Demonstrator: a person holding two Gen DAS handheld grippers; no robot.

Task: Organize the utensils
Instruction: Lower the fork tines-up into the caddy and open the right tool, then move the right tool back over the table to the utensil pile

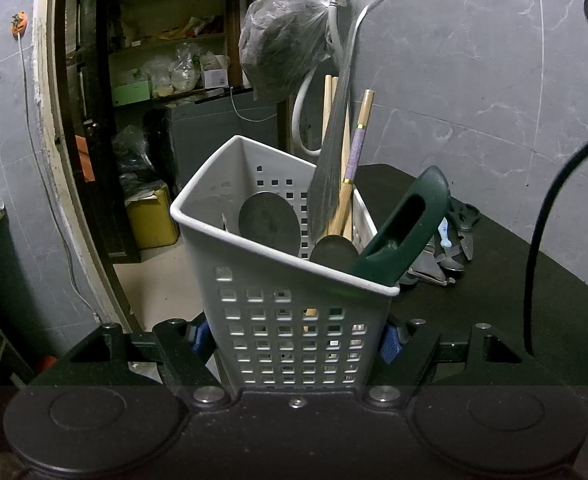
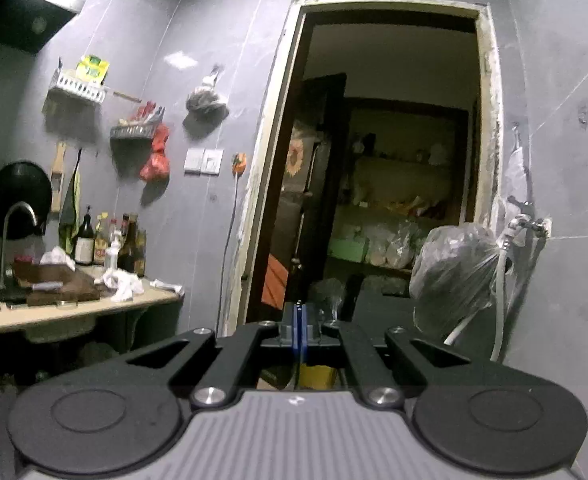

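In the left wrist view a white perforated utensil basket [image 1: 289, 332] stands on the dark table, and my left gripper [image 1: 294, 340] is shut on its lower walls, blue pads [image 1: 390, 344] pressing both sides. Inside stand a large metal fork [image 1: 346, 92], two spoons [image 1: 269, 220], wooden chopsticks [image 1: 356, 152] and a green-handled tool [image 1: 404, 226]. More loose utensils, among them scissors [image 1: 460, 220] and a spoon, lie on the table behind the basket to the right. My right gripper [image 2: 300, 332] is shut with nothing between its blue pads, pointing level at a doorway.
A dark bag [image 1: 285, 44] hangs from a wall tap beside a white hose above the table [image 1: 514, 300]. A black cable [image 1: 534, 240] hangs at the right. The doorway [image 2: 394, 160] opens to a storeroom with shelves. A counter [image 2: 73, 304] with sink, bottles and rags lies left.
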